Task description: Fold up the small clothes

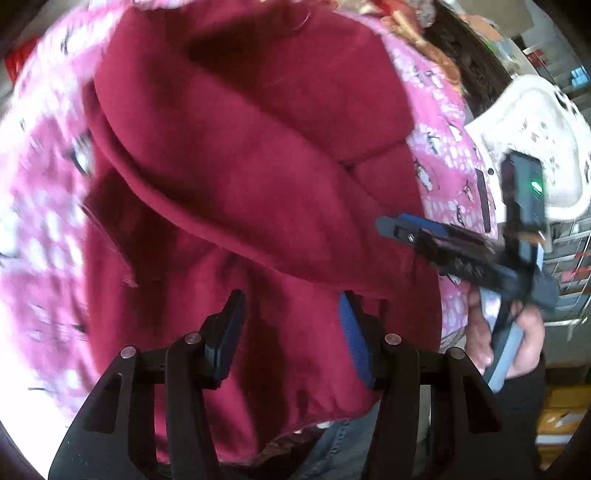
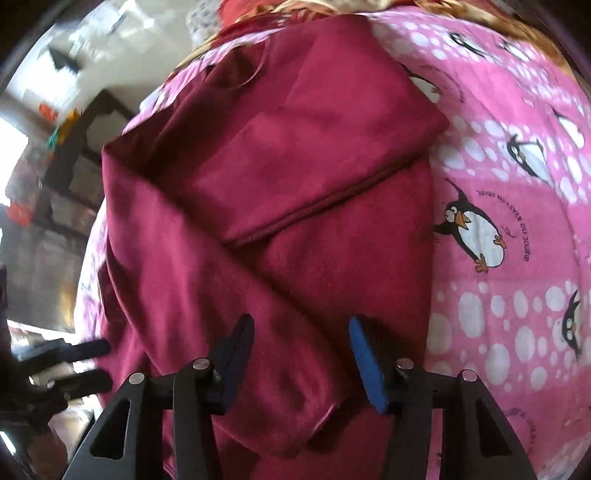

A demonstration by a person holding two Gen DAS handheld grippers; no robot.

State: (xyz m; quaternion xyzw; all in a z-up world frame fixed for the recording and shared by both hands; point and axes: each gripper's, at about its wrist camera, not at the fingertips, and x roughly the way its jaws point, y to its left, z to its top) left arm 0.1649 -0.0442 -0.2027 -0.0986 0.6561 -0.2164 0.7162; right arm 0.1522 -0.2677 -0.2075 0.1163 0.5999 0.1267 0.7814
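A maroon long-sleeved garment (image 1: 258,166) lies spread on a pink penguin-print sheet (image 1: 40,221), with its sleeves folded across the body. My left gripper (image 1: 291,306) hovers over its near hem, open, with nothing pinched between the pads. In the right wrist view the same garment (image 2: 280,206) fills the middle, one sleeve running diagonally down to a cuff near the bottom. My right gripper (image 2: 301,328) hangs open just above that sleeve. The right gripper (image 1: 391,225) also shows at the garment's right edge, held by a hand (image 1: 524,343). At the garment's left edge the left gripper (image 2: 103,363) has its fingers apart.
The pink sheet (image 2: 517,221) stretches wide to the right of the garment. A white plastic seat (image 1: 535,122) and a wire rack (image 1: 569,258) stand beyond the bed's right side. Dark shelving (image 2: 74,155) stands at the left. Patterned cloth (image 2: 332,5) is piled at the far end.
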